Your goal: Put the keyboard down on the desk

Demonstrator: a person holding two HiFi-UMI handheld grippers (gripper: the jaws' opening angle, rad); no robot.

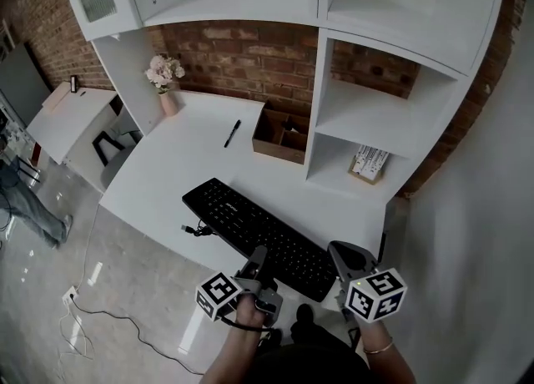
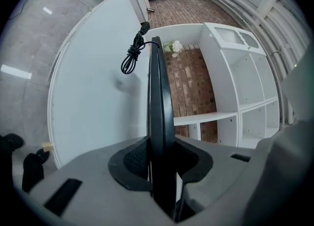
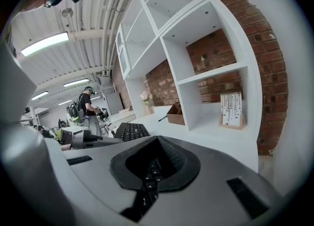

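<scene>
A black keyboard (image 1: 250,228) lies slantwise over the white desk (image 1: 175,157), its near end past the desk's front edge. I cannot tell whether it touches the desktop. My left gripper (image 1: 257,264) is shut on its near long edge. In the left gripper view the keyboard (image 2: 158,97) runs edge-on between the jaws of my left gripper (image 2: 159,171). My right gripper (image 1: 344,259) is shut on the keyboard's right end. In the right gripper view, keys of the keyboard (image 3: 131,131) show between the jaws of my right gripper (image 3: 149,176). A coiled cable (image 1: 194,229) hangs at the far end.
A black pen (image 1: 232,133) lies on the desk ahead, beside a brown open box (image 1: 281,135). A pink vase of flowers (image 1: 166,82) stands at the back left. White shelves rise on the right, with a striped card (image 1: 369,163). A person (image 3: 89,109) stands far off.
</scene>
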